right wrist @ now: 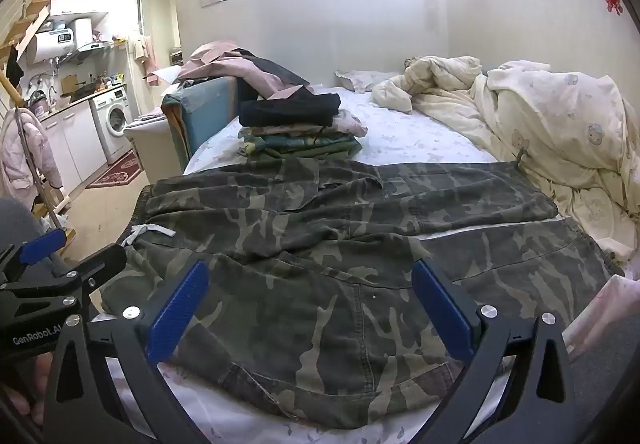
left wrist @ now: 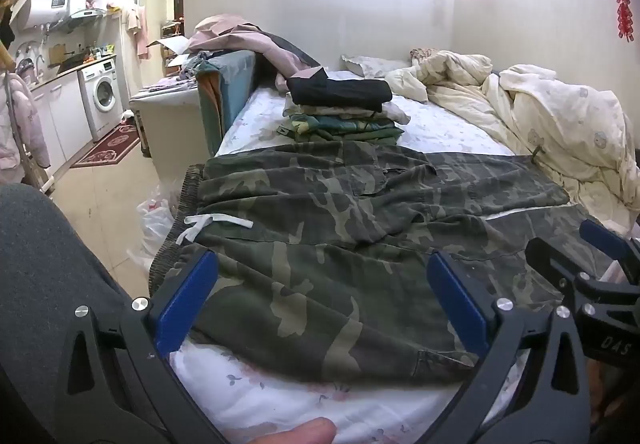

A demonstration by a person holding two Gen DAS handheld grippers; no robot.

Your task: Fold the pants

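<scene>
Now the pants lie spread flat across the near end of the bed, waistband toward the floor side, legs running off toward the quilt. They look laid out like this so that a fold can start from a smooth, open shape; no fold is made yet, I judge.

Both grippers hover just above the near leg. The left gripper has its jaws wide apart with nothing between them but the cloth below, and the right gripper stands the same, wide and empty. Each points down at the fabric, side by side, likely placed to take the near edge at two spots and carry it over.

Edges: the near hem sits close to the bed's front edge, with a strip of bare sheet showing before it. The waistband and its white drawstring hang right at the bed's side, over the floor. Beyond the pants a stack of folded clothes sits just behind the far leg, so room there is tight. The quilt crowds the leg ends.
</scene>
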